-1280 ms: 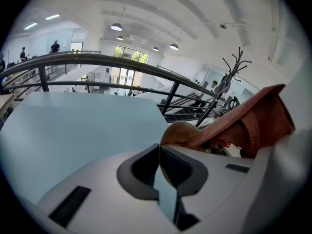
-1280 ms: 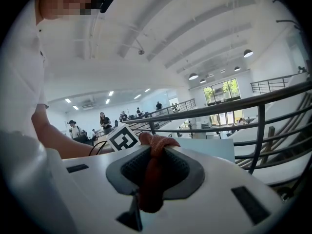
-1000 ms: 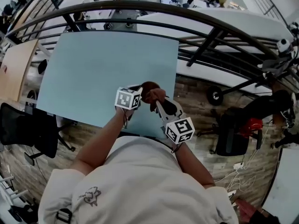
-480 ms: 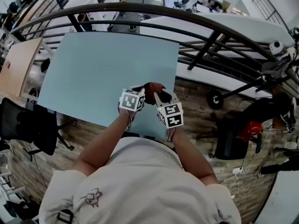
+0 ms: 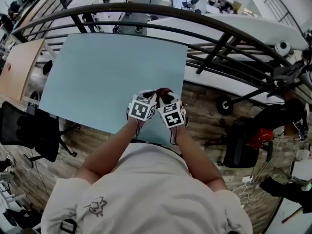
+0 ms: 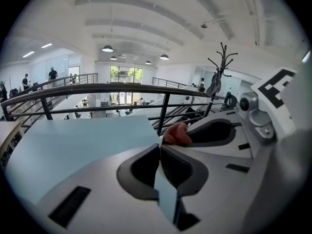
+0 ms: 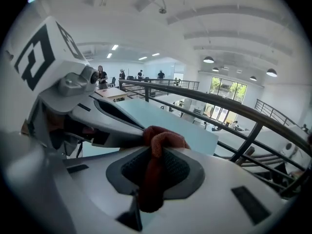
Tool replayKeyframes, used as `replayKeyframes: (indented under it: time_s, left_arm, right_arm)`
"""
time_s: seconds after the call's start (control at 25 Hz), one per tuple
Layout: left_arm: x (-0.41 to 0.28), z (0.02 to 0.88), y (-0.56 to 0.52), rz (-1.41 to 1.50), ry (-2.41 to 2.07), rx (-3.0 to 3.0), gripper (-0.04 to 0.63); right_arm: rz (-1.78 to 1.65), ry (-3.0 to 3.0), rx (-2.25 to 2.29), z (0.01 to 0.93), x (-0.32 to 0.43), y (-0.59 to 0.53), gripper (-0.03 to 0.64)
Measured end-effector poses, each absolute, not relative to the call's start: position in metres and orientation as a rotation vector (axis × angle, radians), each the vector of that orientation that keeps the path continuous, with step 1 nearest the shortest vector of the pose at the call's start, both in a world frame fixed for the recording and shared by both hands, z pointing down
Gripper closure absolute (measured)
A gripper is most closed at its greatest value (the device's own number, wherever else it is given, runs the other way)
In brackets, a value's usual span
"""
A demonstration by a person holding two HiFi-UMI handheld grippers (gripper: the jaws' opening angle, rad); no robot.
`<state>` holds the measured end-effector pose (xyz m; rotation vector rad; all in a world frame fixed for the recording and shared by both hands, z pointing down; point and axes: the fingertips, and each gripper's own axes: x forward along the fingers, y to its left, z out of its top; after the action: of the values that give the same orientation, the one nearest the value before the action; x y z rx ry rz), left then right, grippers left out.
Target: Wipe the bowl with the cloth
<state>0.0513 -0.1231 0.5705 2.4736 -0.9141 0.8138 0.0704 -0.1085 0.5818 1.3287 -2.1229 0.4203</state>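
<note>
At the desk's near edge: both tools hang side by side, almost touching, above the blue desk (image 5: 107,72).
Right tool (image 7: 152,160): clamped on the red-brown cloth (image 7: 163,138), with a fold bunched past the tips.
Left tool (image 6: 159,152): jaws together, nothing in them.
Bowl: I find it in no view.
Doing it well: I'd locate the bowl first, steady it with the left tool, and wipe with the bunched fold.

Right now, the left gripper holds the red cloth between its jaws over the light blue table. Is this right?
No, the side is wrong: the right gripper holds the red cloth between its jaws over the light blue table, as the right gripper view shows.
</note>
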Motion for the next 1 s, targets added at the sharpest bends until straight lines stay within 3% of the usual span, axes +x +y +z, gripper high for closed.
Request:
replayKeyframes:
  time_s: [0.64, 1.0]
  left_arm:
    - [0.049, 0.563, -0.150, 0.733, -0.937, 2.480, 0.569]
    - [0.042, 0.574, -0.161, 0.741, -0.972, 2.429, 0.571]
  right_arm:
    - [0.356, -2.117, 1.008, 0.605, 0.043, -0.107, 0.540]
    - [0.223, -1.962, 1.049, 0.599, 0.075, -0.115, 0.540]
